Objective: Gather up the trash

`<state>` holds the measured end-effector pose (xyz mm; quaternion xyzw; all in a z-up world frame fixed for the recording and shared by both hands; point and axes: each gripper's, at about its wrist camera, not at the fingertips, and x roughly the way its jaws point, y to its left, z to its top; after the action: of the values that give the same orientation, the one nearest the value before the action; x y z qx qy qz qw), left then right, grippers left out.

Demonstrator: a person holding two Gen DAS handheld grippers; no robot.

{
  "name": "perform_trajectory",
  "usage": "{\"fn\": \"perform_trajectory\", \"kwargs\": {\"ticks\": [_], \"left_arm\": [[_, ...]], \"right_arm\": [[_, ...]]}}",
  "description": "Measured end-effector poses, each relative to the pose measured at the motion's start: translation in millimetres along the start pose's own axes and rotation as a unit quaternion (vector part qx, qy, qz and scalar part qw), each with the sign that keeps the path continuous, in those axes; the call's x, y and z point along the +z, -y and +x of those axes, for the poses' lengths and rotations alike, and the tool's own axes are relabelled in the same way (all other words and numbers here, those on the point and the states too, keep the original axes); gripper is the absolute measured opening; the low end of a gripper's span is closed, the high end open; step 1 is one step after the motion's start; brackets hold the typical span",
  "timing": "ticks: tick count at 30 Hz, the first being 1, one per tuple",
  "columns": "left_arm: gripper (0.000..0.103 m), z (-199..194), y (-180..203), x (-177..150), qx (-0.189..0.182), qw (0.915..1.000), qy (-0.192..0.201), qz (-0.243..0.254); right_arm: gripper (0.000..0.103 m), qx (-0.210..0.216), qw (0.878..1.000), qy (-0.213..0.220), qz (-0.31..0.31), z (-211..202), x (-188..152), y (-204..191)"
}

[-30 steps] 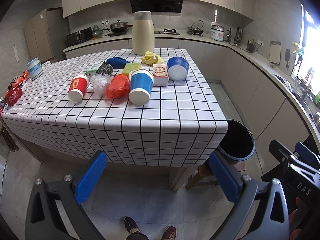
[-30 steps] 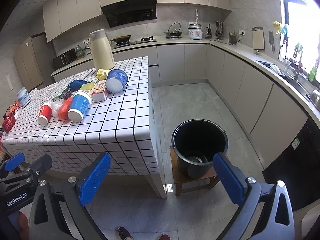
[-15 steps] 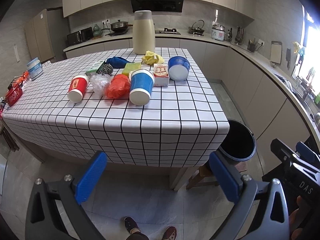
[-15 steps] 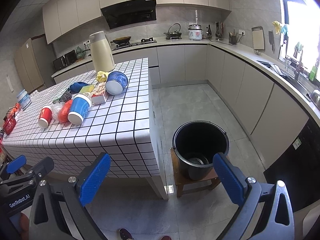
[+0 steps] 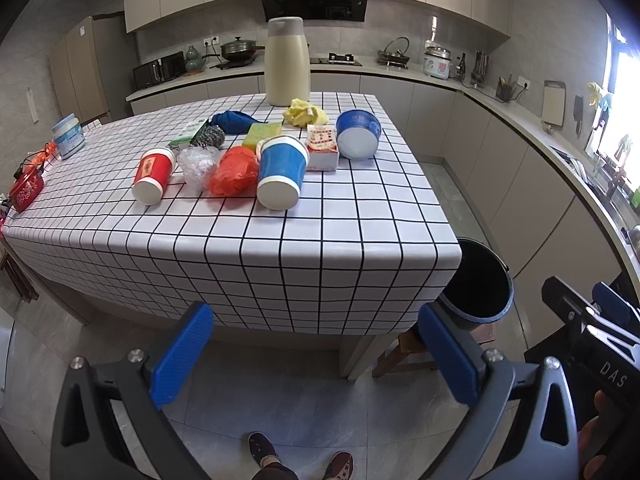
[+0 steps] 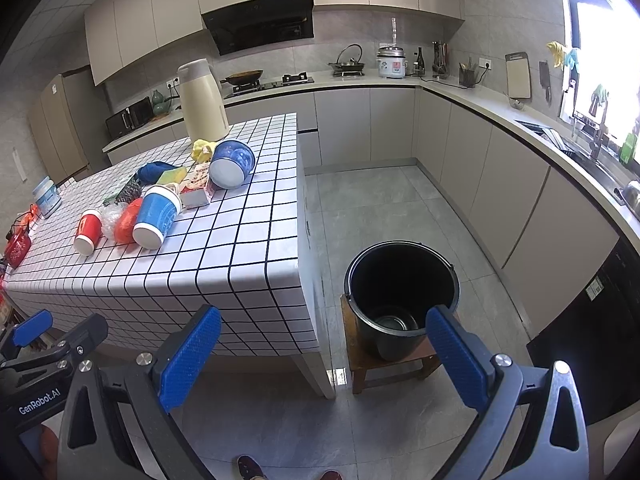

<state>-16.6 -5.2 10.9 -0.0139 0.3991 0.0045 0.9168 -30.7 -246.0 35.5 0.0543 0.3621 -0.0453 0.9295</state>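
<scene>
Trash lies in a cluster on the checked table (image 5: 312,236): a red cup (image 5: 154,175) on its side, a clear crumpled bag (image 5: 198,164), a red bag (image 5: 236,170), a tipped blue cup (image 5: 282,172), a small carton (image 5: 322,148) and a blue bowl (image 5: 357,134). A black bucket (image 6: 400,296) stands on a low wooden stool (image 6: 390,364) right of the table. My left gripper (image 5: 316,354) hangs open in front of the table's near edge. My right gripper (image 6: 322,356) is open too, low between table corner and bucket. Both hold nothing.
A tall cream thermos (image 5: 287,62), yellow cloth (image 5: 304,114), sponge (image 5: 264,134), steel scourer (image 5: 212,134) and blue cloth (image 5: 236,120) sit further back. A white jar (image 5: 70,140) and red object (image 5: 26,190) are at the left edge. Counters line the right wall. Feet (image 5: 300,456) show below.
Both grippers have crept slightly forward and up toward the table; the scene sits a little closer. Both stay open and empty.
</scene>
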Motion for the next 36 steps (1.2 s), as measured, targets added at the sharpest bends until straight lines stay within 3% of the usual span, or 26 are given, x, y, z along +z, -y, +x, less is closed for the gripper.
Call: {"fn": "perform_trajectory", "kwargs": {"ticks": [25, 36], "left_arm": [[0.103, 13, -4, 10, 0.022, 0.9997, -0.002, -0.006], [0.103, 33, -42, 26, 0.046, 0.9986, -0.006, -0.026]], "right_arm": [[0.103, 0.015, 1.0, -0.005, -0.008, 19, 13, -4], [0.103, 0.04, 0.999, -0.01, -0.033, 50, 31, -44]]}}
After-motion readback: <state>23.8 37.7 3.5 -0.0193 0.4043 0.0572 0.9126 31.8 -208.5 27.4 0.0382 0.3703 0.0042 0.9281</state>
